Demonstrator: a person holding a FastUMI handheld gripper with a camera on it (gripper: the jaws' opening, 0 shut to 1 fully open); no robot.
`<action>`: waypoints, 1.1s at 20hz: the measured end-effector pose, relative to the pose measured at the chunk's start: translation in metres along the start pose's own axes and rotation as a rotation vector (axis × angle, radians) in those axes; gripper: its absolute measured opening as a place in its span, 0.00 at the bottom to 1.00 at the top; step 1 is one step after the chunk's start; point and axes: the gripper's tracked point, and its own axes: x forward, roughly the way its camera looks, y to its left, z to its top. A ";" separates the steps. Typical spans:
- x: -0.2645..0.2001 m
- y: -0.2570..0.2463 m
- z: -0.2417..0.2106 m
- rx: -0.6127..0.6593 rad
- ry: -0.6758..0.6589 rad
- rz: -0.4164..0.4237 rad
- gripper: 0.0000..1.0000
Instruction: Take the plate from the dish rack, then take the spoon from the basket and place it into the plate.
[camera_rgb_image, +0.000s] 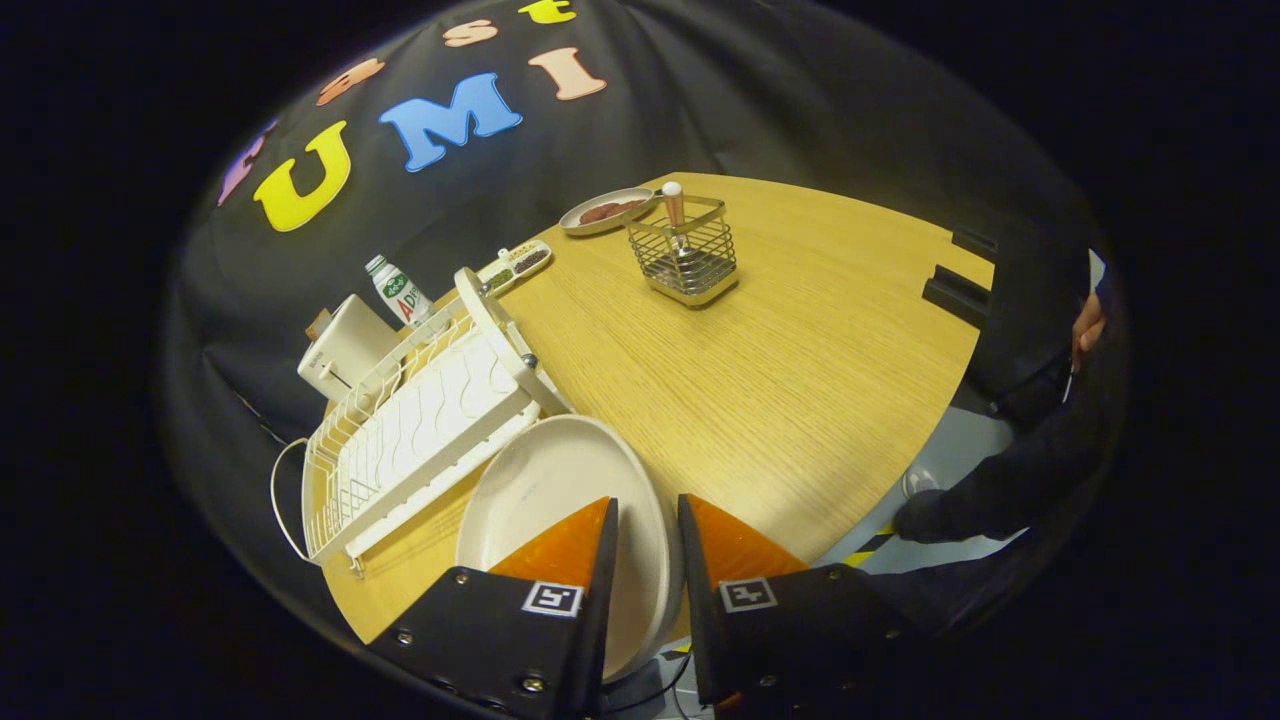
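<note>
A cream plate (555, 485) is held at its rim between my fingers, and my gripper (648, 502) is shut on it. The plate hangs over the near part of the wooden table (800, 370), right beside the white dish rack (420, 430), which has no dish left in it. Far beyond the fingers stands a wire basket (690, 258). A spoon (675, 205) stands upright in it, handle up, its bowl hidden among the wires.
Behind the basket lies a small plate with reddish food (605, 211). A divided snack tray (516, 264), a bottle (399, 289) and a white box (345, 347) sit behind the rack. A person's hand (1088, 326) and dark sleeve (1000, 480) are off the table's right side.
</note>
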 end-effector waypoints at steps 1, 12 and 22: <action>0.000 -0.001 0.004 -0.005 -0.007 -0.001 0.35; -0.005 0.002 0.097 -0.166 -0.180 -0.045 0.35; 0.009 -0.009 0.176 -0.258 -0.298 -0.128 0.35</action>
